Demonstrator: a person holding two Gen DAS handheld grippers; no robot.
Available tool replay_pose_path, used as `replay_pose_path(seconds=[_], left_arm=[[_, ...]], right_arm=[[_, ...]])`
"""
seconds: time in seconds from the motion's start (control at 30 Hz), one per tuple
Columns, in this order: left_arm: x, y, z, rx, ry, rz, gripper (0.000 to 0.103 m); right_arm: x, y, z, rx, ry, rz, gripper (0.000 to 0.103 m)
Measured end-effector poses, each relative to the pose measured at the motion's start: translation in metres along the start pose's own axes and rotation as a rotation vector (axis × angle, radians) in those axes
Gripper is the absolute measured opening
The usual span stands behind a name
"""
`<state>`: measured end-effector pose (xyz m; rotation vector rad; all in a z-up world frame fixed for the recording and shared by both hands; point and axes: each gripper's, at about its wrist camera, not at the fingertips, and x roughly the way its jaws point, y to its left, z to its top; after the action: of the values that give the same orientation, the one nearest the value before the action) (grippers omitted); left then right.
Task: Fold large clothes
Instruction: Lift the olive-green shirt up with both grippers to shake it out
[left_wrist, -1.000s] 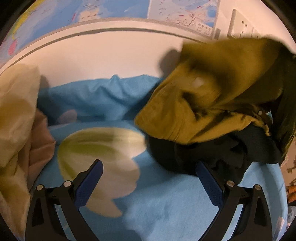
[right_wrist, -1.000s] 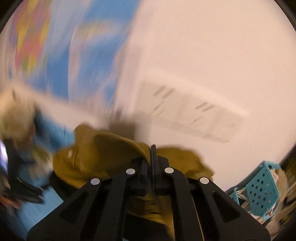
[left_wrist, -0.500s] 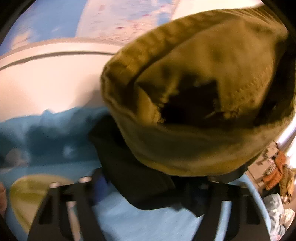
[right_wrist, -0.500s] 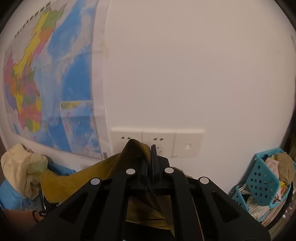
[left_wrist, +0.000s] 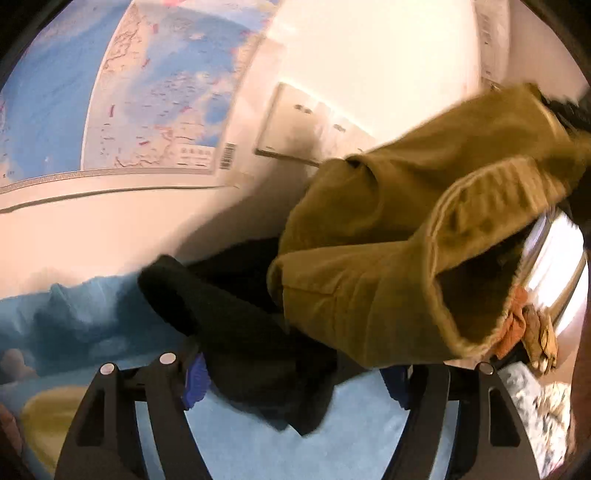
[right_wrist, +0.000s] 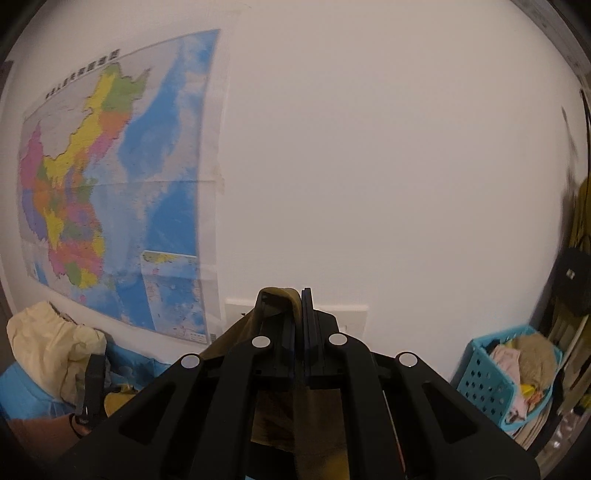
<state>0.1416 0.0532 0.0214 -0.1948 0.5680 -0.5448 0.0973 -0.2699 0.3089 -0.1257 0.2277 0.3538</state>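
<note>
An olive-brown garment hangs in the air at the right of the left wrist view, one open cuff turned toward the camera. Its upper edge is pinched in my right gripper, which is shut on it and raised in front of the white wall. A black garment droops below the olive one. It sags between the blue pads of my left gripper, whose jaws are opening and stand wide, with no squeeze on the cloth.
A blue bedsheet with a pale flower print lies underneath. On the wall hang a coloured map and a socket plate. A cream cloth bundle sits at the left, and a blue basket of clothes at the right.
My right gripper has lifted the olive garment well up, its view swinging from bed to wall. The olive cloth, which filled the left view half a second ago, has moved up and right.
</note>
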Motion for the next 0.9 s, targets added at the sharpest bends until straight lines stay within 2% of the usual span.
replay_pose_path(seconds=[0.07, 0.13, 0.17, 0.2, 0.23, 0.27, 0.3, 0.37, 0.47, 0.57, 0.67, 0.73, 0.77, 0.8, 0.83, 0.9], left_arm=[[-0.003, -0.017, -0.011, 0.049, -0.028, 0.02, 0.082], [0.004, -0.034, -0.013, 0.095, -0.025, 0.041, 0.082], [0.007, -0.041, -0.013, 0.121, -0.03, 0.047, 0.079], [0.012, -0.046, -0.013, 0.135, -0.031, 0.041, 0.063], [0.018, -0.05, -0.009, 0.151, -0.023, 0.033, 0.052], [0.023, -0.055, -0.006, 0.16, -0.012, 0.027, 0.029], [0.029, -0.059, -0.001, 0.167, -0.005, 0.026, 0.02], [0.021, -0.069, 0.011, 0.191, -0.047, 0.051, 0.018], [0.004, -0.062, 0.043, 0.124, -0.103, -0.007, 0.016], [-0.022, -0.065, 0.066, 0.104, -0.151, -0.045, 0.014], [-0.028, -0.074, 0.092, 0.099, -0.155, -0.074, 0.016], [-0.036, -0.07, 0.097, 0.05, -0.139, -0.097, 0.026], [-0.043, -0.071, 0.094, 0.08, -0.163, -0.041, 0.04], [-0.047, -0.071, 0.089, 0.108, -0.187, 0.022, 0.063], [-0.05, -0.07, 0.081, 0.136, -0.193, 0.057, 0.068], [-0.051, -0.071, 0.06, 0.179, -0.143, 0.019, 0.068]], right_arm=[[-0.006, 0.003, 0.002, -0.005, -0.017, 0.005, 0.003], [-0.009, 0.002, 0.004, 0.003, -0.019, 0.017, 0.003], [-0.011, 0.001, 0.004, 0.004, -0.022, 0.019, 0.003], [-0.014, 0.002, 0.005, -0.006, -0.028, 0.008, 0.003], [-0.018, 0.001, 0.006, -0.012, -0.033, 0.0, 0.003], [-0.022, -0.001, 0.008, -0.005, -0.034, -0.002, 0.003], [-0.025, -0.003, 0.009, 0.003, -0.036, -0.002, 0.003], [-0.036, -0.008, 0.012, 0.003, -0.046, -0.022, 0.003], [-0.062, -0.018, 0.022, 0.025, -0.078, -0.047, 0.003], [-0.089, -0.021, 0.032, 0.026, -0.12, -0.056, 0.003], [-0.114, -0.019, 0.038, 0.015, -0.154, -0.054, 0.003], [-0.13, -0.015, 0.04, 0.002, -0.167, -0.051, 0.003], [-0.132, -0.014, 0.039, -0.001, -0.166, -0.058, 0.003], [-0.134, -0.013, 0.037, -0.003, -0.156, -0.065, 0.003], [-0.134, -0.012, 0.034, -0.007, -0.142, -0.064, 0.003], [-0.129, -0.009, 0.029, -0.01, -0.115, -0.05, 0.003]])
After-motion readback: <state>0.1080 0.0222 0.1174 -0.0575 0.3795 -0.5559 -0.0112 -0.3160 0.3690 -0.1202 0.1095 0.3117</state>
